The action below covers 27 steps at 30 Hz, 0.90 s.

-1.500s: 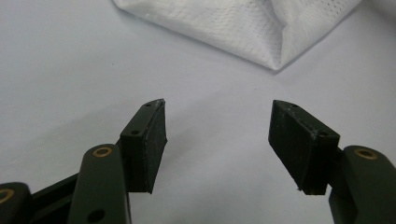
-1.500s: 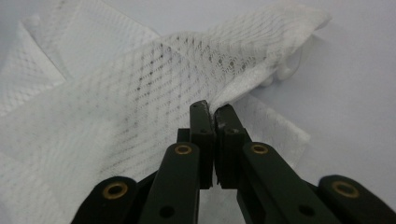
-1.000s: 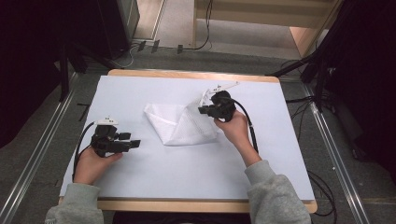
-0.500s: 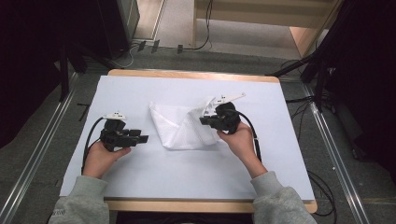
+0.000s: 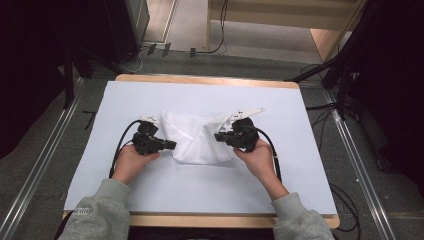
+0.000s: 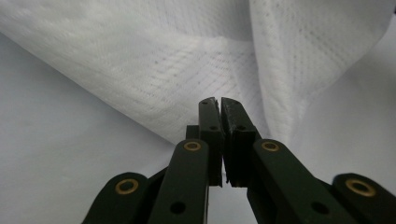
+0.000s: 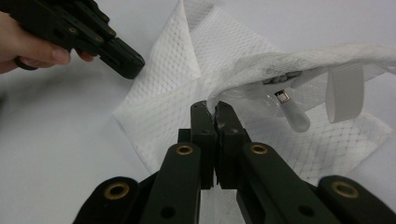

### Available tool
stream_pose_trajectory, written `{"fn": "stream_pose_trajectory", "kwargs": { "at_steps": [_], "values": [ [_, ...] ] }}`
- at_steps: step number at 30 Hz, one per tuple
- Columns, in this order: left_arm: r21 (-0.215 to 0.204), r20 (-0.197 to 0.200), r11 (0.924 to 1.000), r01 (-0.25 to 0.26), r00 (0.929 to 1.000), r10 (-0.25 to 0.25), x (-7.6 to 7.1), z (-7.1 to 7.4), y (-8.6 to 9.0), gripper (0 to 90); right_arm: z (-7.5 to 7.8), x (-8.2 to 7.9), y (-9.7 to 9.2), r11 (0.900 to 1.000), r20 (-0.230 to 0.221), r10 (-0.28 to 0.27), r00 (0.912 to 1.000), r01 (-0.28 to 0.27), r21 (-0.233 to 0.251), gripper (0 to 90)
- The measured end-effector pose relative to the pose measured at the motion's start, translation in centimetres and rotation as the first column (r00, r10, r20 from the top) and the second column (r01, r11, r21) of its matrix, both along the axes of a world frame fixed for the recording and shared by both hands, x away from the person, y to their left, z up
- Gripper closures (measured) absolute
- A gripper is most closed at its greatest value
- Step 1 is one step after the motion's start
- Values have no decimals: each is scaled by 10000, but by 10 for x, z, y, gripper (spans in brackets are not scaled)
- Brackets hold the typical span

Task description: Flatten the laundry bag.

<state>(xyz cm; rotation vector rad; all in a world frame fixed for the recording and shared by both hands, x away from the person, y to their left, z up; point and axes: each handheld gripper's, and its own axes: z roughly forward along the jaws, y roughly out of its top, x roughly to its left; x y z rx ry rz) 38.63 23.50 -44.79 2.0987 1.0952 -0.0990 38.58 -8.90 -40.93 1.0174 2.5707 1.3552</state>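
White mesh bag (image 5: 195, 142) at frame centre on bench (image 5: 150, 195), soft, light, floppy. My left gripper (image 5: 169, 145) jaws just closed, pinching its left edge; right gripper (image 5: 220, 136) clenched on right edge. I'd grip hems, not middle.

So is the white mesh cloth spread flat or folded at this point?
Folded, not flat: the white mesh cloth lies doubled in overlapping layers, and the right tool is shut on one edge, lifting it off the table.
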Motion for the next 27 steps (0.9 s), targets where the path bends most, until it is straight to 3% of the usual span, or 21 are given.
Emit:
{"fn": "stream_pose_trajectory", "kwargs": {
  "at_steps": [1, 3, 5, 10, 17, 27],
  "values": [
    [413, -137, 9991, 129, 9998, -124, 3, -6, -3, 887, 0, -1, 0, 10000, -15, 8, 10000, -8, -4, 897],
    [510, -210, 9986, 151, 9997, -140, 4, -10, -4, 888, 1, -3, 0, 10000, -30, -2, 10000, 2, 11, 897],
    [236, -325, 9997, 69, 9995, -62, 6, -12, -2, 886, 1, -6, 0, 10000, -23, 70, 10000, -70, 44, 898],
    [356, -224, 9993, 114, 9997, -106, 5, -12, -2, 884, 2, -19, 0, 9993, 26, 333, 9994, -334, 159, 897],
    [433, -105, 9990, 118, 9999, -113, 4, -12, -3, 880, 6, -55, -4, 9973, 140, 708, 9974, -711, 203, 898],
    [441, -253, 9990, 108, 9996, -97, 7, -11, -3, 878, -1, -93, -9, 9917, 83, 1196, 9928, -1199, 455, 896]
  ]
}}
